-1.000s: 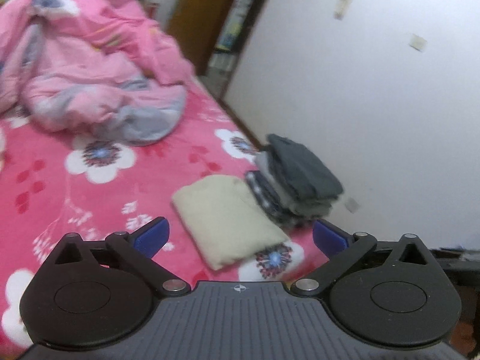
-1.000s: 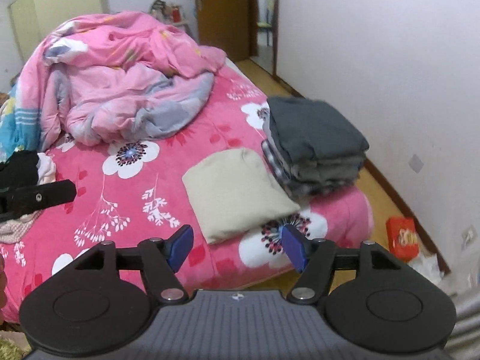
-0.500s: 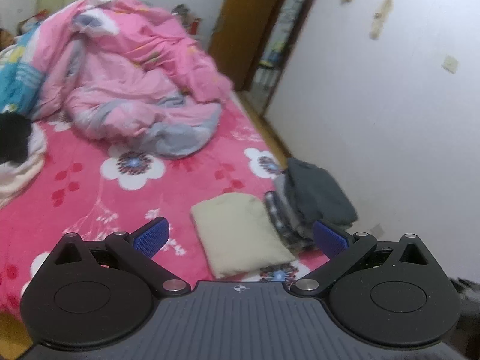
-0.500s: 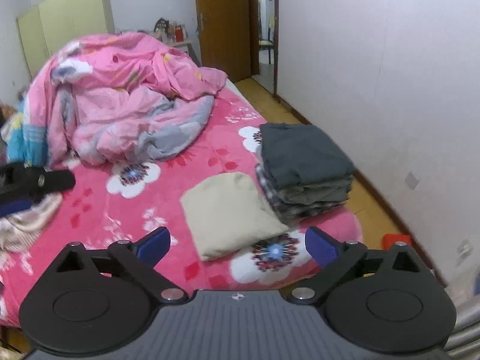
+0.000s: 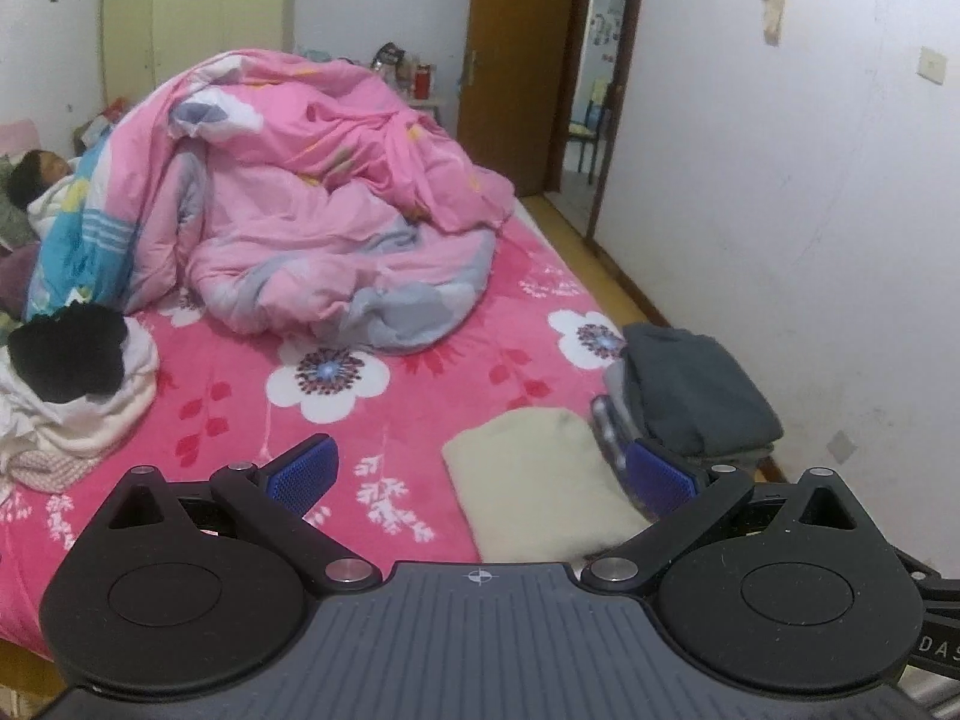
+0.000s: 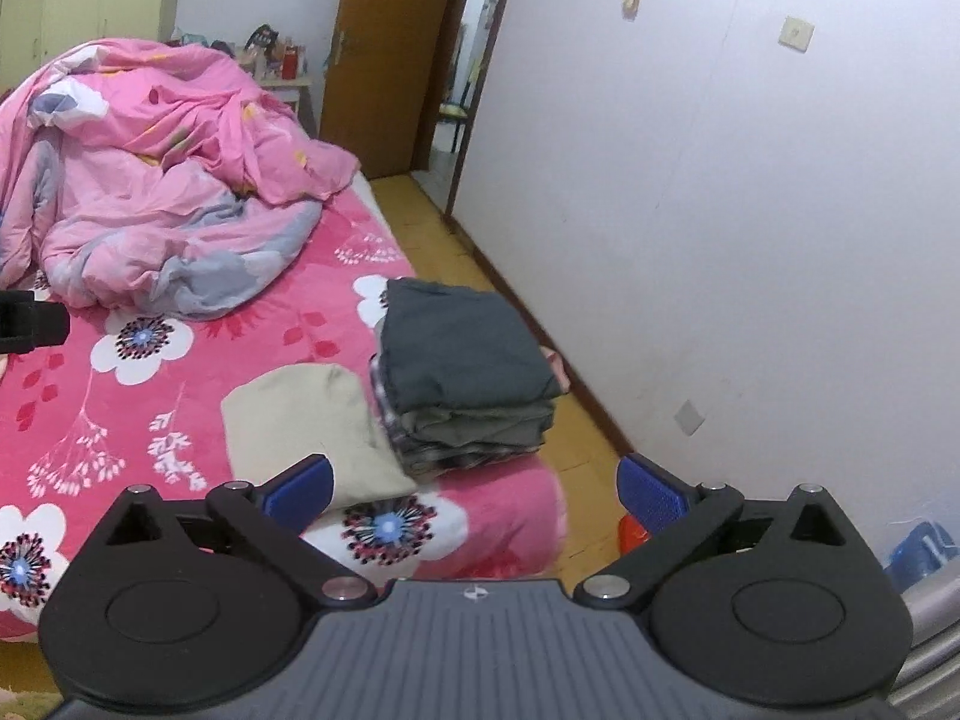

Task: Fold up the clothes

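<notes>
A folded cream garment (image 5: 534, 480) lies on the pink flowered bed (image 5: 420, 396), also in the right wrist view (image 6: 300, 426). Beside it stands a stack of folded dark grey clothes (image 5: 696, 390), also in the right wrist view (image 6: 462, 360). A loose pile of white and black clothes (image 5: 66, 384) lies at the bed's left. My left gripper (image 5: 480, 474) is open and empty, held back above the bed's near edge. My right gripper (image 6: 474, 483) is open and empty, off the bed's corner. The tip of the left gripper (image 6: 30, 321) shows at the right view's left edge.
A crumpled pink duvet (image 5: 312, 216) covers the far half of the bed. A person (image 5: 36, 174) lies at the far left. A white wall (image 6: 720, 210) runs along the right, with a narrow floor strip (image 6: 576, 420) and a wooden door (image 5: 510, 60) behind.
Both grippers have pulled back and up from the folded clothes. The right gripper's jaws have opened wider. The left view has swung left, bringing the loose pile into sight.
</notes>
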Tool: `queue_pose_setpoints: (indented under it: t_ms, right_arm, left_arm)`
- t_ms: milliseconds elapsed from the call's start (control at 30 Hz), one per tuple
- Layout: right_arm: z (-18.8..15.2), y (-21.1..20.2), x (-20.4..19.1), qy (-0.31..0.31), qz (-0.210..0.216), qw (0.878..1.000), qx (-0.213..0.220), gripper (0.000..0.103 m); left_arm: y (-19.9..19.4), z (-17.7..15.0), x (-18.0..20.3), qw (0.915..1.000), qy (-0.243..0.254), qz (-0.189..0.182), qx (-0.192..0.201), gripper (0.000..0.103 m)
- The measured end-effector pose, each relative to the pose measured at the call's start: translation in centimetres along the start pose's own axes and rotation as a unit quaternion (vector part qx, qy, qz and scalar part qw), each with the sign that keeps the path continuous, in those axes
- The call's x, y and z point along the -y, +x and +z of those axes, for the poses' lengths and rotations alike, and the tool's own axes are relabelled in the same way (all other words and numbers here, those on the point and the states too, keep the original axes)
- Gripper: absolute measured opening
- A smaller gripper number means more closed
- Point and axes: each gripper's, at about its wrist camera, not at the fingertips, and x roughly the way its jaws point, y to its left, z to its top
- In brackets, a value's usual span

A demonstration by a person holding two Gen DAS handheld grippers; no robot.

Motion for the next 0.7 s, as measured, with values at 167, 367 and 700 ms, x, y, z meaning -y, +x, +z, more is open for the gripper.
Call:
queue_pose_setpoints:
  t_ms: [167,367,700]
  right_arm:
    - [-1.2,0.5,0.7,0.02,-0.015,1.0,-0.018,0.103]
    - [-3.1,1.5,1.3,0.066,-0.029,0.997,-0.041,0.103]
    - [-4.1,2.5,1.6,0.088,-0.038,0.993,-0.068,0.103]
  left_arm:
    - [0.8,-0.6,1.2,0.9994,0.008,-0.024,-0.025,0.103]
    - [1.7,-1.6,2.6,0.998,0.017,-0.037,-0.049,0.103]
    - [2.7,-3.5,4.3,0.9933,0.05,-0.038,-0.096,0.103]
